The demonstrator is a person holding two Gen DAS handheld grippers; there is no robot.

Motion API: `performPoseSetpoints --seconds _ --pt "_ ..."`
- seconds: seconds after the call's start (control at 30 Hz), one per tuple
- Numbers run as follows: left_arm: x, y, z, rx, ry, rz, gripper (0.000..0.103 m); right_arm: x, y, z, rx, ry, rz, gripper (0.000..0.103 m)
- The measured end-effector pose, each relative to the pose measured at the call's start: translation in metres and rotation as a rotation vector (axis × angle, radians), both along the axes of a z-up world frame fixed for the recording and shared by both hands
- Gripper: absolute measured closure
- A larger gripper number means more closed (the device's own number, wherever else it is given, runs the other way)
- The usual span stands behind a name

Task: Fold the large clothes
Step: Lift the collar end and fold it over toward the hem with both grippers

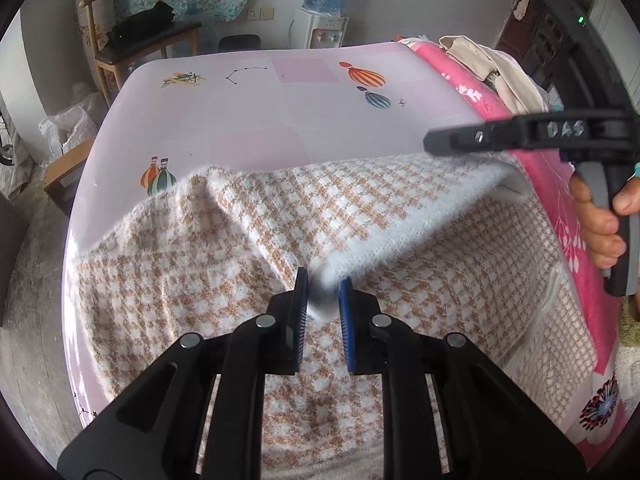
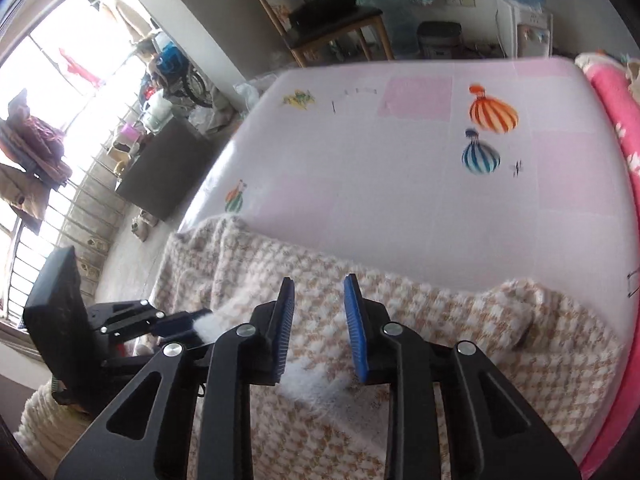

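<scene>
A large fuzzy garment with a tan-and-white houndstooth check (image 1: 280, 216) lies on the pink bed (image 1: 260, 112), one edge folded over to show its white inside. My left gripper (image 1: 323, 296) has its blue pads closed on the white folded edge, lifted slightly. My right gripper shows in the left wrist view (image 1: 436, 142), above the far end of the fold. In the right wrist view my right gripper (image 2: 320, 320) is open over the garment (image 2: 400, 360), with a white edge just below its pads. My left gripper also shows there (image 2: 188, 322), shut on white fabric.
A pink floral blanket (image 1: 560, 216) with beige clothes (image 1: 492, 64) lies along the bed's right side. A wooden chair (image 1: 136, 40) and a water dispenser (image 1: 324, 12) stand beyond the bed. A window with railing (image 2: 60, 160) and a dark cabinet (image 2: 160, 168) are left.
</scene>
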State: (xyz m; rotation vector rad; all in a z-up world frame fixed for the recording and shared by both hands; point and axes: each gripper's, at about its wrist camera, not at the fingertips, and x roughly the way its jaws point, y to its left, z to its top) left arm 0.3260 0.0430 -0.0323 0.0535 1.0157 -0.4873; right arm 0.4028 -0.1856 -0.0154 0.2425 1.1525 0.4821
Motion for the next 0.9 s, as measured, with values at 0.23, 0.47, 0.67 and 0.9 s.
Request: performPoseSetpoints --seconds 0.23,0.47,0.67,0.9 --pt "-0.004 0.046 0.025 -0.136 -0.030 0.001 0.079 -0.034 0.002 -0.029 -0.027 0.038 0.080 0.081" --pt "0.041 0.024 0.037 -0.231 -0.030 0.042 0.079 -0.040 0.006 -0.037 -0.035 0.018 0.073 0.081" --pt "0.058 -0.050 0.013 -0.139 0.033 -0.145 0.079 -0.055 0.014 -0.036 -0.072 -0.018 0.073 0.081" --pt "0.036 -0.038 -0.009 -0.004 0.024 -0.211 0.079 -0.072 -0.008 -0.009 -0.120 -0.046 0.085 0.080"
